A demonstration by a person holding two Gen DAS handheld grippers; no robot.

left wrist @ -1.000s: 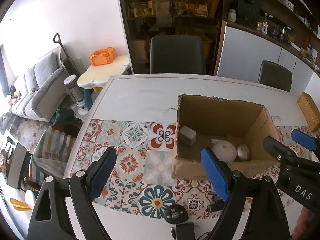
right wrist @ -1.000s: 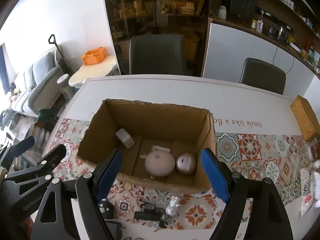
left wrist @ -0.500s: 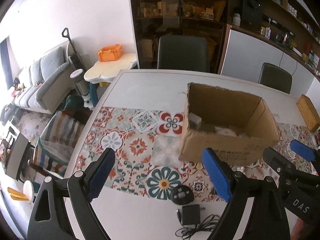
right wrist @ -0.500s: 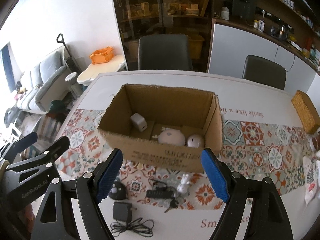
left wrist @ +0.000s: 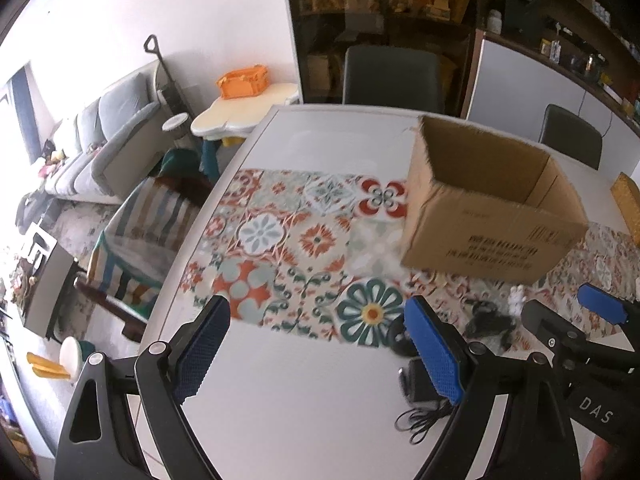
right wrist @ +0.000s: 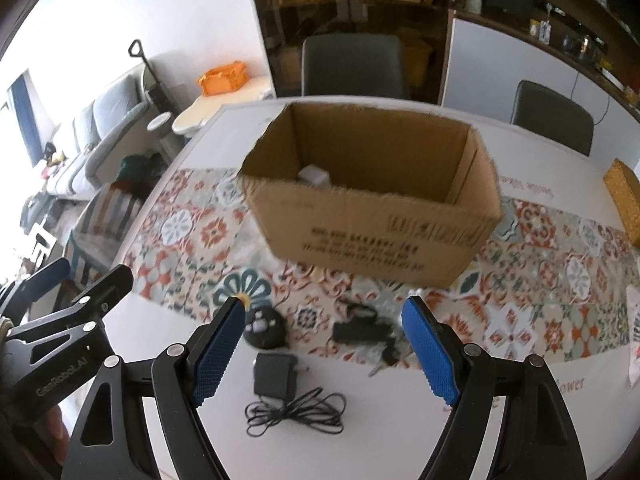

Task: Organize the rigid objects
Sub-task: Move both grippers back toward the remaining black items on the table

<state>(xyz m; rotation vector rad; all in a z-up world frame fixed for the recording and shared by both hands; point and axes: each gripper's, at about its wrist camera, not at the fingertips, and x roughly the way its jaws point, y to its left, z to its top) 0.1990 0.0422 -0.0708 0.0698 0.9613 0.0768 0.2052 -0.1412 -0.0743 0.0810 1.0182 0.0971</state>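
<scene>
An open cardboard box (right wrist: 372, 200) stands on the patterned table runner (right wrist: 560, 280); a white object (right wrist: 314, 174) shows just inside it. The box also shows in the left wrist view (left wrist: 488, 208). In front of the box lie a black power adapter with a coiled cord (right wrist: 276, 380), a round black device (right wrist: 264, 326), a black remote-like object with keys (right wrist: 362, 330) and a small white figurine (left wrist: 516, 300). My right gripper (right wrist: 324, 348) is open and empty above the adapter. My left gripper (left wrist: 320, 352) is open and empty, left of these items.
A woven yellow box (right wrist: 624, 196) sits at the table's right edge. Two dark chairs (right wrist: 352, 64) stand behind the table. The table's left edge (left wrist: 200, 232) drops to a striped chair and a sofa beyond.
Both grippers have pulled back and down from over the box, so its inside is mostly hidden and the small items in front have come into view. Both stay open.
</scene>
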